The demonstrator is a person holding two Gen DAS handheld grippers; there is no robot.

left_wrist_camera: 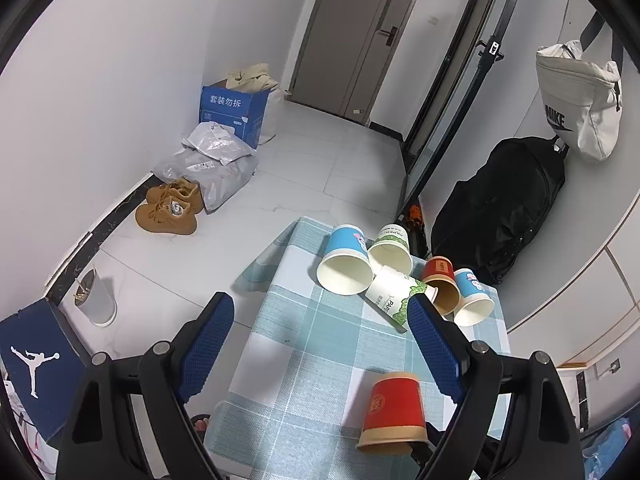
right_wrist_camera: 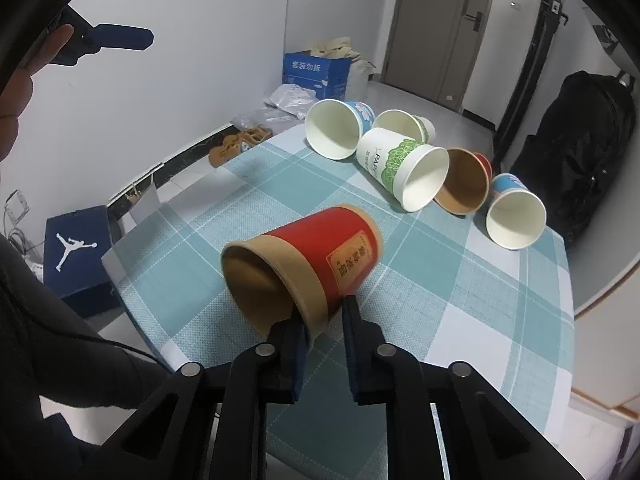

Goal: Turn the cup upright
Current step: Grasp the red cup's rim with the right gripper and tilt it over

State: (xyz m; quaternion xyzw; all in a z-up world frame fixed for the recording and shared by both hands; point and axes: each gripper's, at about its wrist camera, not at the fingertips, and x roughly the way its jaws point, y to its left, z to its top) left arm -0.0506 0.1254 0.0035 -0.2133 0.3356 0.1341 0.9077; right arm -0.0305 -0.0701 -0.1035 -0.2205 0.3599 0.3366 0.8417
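A red paper cup [right_wrist_camera: 320, 256] with a brown rim is held tilted above the checked tablecloth [right_wrist_camera: 460, 300], mouth toward the camera and down-left. My right gripper [right_wrist_camera: 324, 316] is shut on its rim wall, one finger inside and one outside. In the left wrist view the same red cup [left_wrist_camera: 394, 412] appears mouth-down, low between the fingers. My left gripper [left_wrist_camera: 320, 344] is open and empty, raised above the table [left_wrist_camera: 304, 360]; it also shows in the right wrist view [right_wrist_camera: 120, 40] at top left.
Several cups lie on their sides at the table's far end: blue [left_wrist_camera: 346, 264], green-and-white [left_wrist_camera: 396, 294], red [left_wrist_camera: 442, 284], blue [left_wrist_camera: 474, 298]. Tan shoes [left_wrist_camera: 170, 210], a blue box [left_wrist_camera: 234, 114], a black backpack [left_wrist_camera: 504, 208] and a Jordan box [left_wrist_camera: 32, 364] are on the floor.
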